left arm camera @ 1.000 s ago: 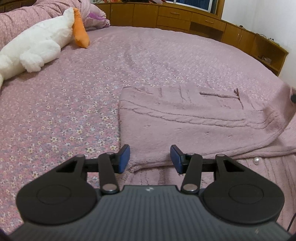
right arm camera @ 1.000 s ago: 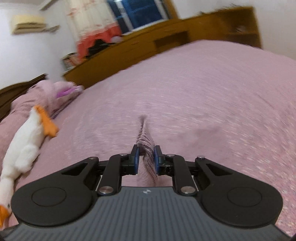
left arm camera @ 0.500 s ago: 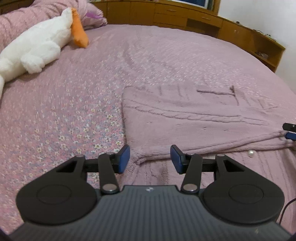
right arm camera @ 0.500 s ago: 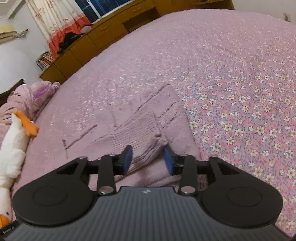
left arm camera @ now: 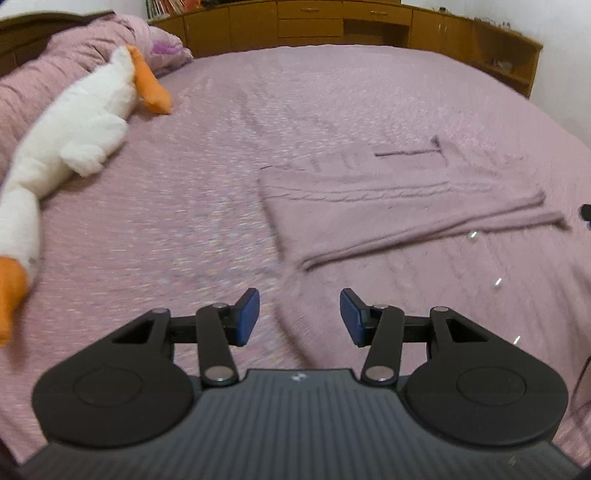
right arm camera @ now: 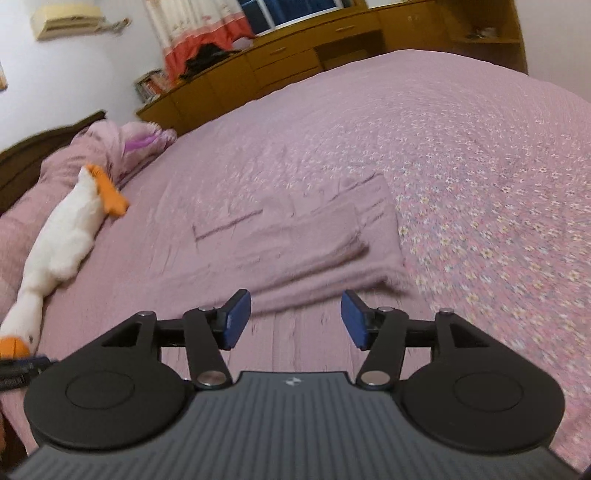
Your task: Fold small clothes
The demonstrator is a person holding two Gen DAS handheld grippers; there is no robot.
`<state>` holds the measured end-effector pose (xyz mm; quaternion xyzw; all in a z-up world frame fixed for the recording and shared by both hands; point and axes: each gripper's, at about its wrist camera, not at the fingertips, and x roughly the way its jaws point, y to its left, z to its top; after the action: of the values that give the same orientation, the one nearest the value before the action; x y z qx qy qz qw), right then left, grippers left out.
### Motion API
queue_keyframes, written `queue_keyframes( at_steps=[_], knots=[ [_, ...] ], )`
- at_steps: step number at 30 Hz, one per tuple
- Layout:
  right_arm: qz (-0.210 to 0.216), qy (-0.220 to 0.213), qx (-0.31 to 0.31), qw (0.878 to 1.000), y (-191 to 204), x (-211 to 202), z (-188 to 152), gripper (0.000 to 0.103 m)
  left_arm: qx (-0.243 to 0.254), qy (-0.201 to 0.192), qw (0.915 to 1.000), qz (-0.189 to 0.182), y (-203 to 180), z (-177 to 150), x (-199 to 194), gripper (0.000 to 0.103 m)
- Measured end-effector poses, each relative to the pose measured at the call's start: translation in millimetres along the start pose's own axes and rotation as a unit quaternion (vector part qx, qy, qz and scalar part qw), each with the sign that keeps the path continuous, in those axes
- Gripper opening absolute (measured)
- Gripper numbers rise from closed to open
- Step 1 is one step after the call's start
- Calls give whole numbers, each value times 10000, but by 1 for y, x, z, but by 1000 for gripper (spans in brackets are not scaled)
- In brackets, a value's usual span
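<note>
A small mauve knitted garment [left arm camera: 399,206] lies folded on the pink floral bedspread [left arm camera: 221,166], with white buttons showing near its lower right. My left gripper [left arm camera: 299,317] hovers open just short of the garment's near left corner, with nothing between its blue pads. In the right wrist view the same garment [right arm camera: 295,251] lies ahead, its folded edge toward me. My right gripper [right arm camera: 295,319] is above the near edge, its jaws opening and holding nothing. The tip of the right gripper shows at the right rim of the left wrist view.
A white plush goose with an orange beak [left arm camera: 74,140] lies along the left side of the bed [right arm camera: 62,236]. A bundled pink duvet [left arm camera: 55,74] sits at the headboard. Wooden cabinets [left arm camera: 332,22] run along the far wall below a curtained window [right arm camera: 207,33].
My right gripper let go of the garment fold it pinched, opened and drew back. My left gripper rose and pulled away from the garment's corner, staying open.
</note>
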<state>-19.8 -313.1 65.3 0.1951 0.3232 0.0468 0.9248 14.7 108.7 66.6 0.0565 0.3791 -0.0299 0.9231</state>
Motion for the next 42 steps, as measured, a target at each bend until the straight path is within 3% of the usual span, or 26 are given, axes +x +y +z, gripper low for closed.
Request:
queue_keyframes(
  at_steps=[3,9,15,18,21,23,28,29,30,31,35,38,41,42],
  knots=[
    [44,263,-85,9996,-2,-17,-14,68,207,36,9990,390,5,-14,-11,50],
    [-273,772,-525,9953,-5,-38,-51,69,-200,330,9986,369,16,-51,-23,50],
    [-533,1009,-653,9913,-15,-56,-80,72,-1038,402,9932,-325,10,-69,-31,50],
    [-695,1039,-700,9897,-20,-63,-88,72,-1106,460,9900,-747,-8,-71,-28,50],
    [-801,1024,-714,9889,-27,-67,-89,72,-979,632,9890,-911,-32,-72,-19,50],
    [-858,997,-670,9890,-32,-68,-87,72,-810,705,9910,-795,-46,-73,-11,50],
    [-1049,979,-846,9860,-36,-71,-85,72,-466,976,9941,62,-61,-86,7,48],
    [-1094,990,-901,9849,-37,-71,-86,72,-488,990,9938,138,-59,-89,8,43],
    [-1128,1008,-943,9840,-38,-71,-86,73,-584,961,9936,32,-52,-91,7,26],
    [-1142,1040,-960,9833,-39,-71,-87,73,-687,957,9930,-50,-47,-92,5,19],
    [-1122,1154,-900,9829,-45,-66,-89,77,-846,951,9910,412,-24,-97,-4,16],
    [-1023,1283,-802,9832,-49,-61,-91,77,-947,1099,9887,379,-7,-99,-3,18],
    [-896,1447,-641,9833,-52,-56,-94,77,-1004,1116,9886,63,-2,-102,-5,19],
    [-873,1503,-611,9829,-53,-55,-96,77,-1007,1129,9885,-61,-1,-102,-5,24]
  ],
)
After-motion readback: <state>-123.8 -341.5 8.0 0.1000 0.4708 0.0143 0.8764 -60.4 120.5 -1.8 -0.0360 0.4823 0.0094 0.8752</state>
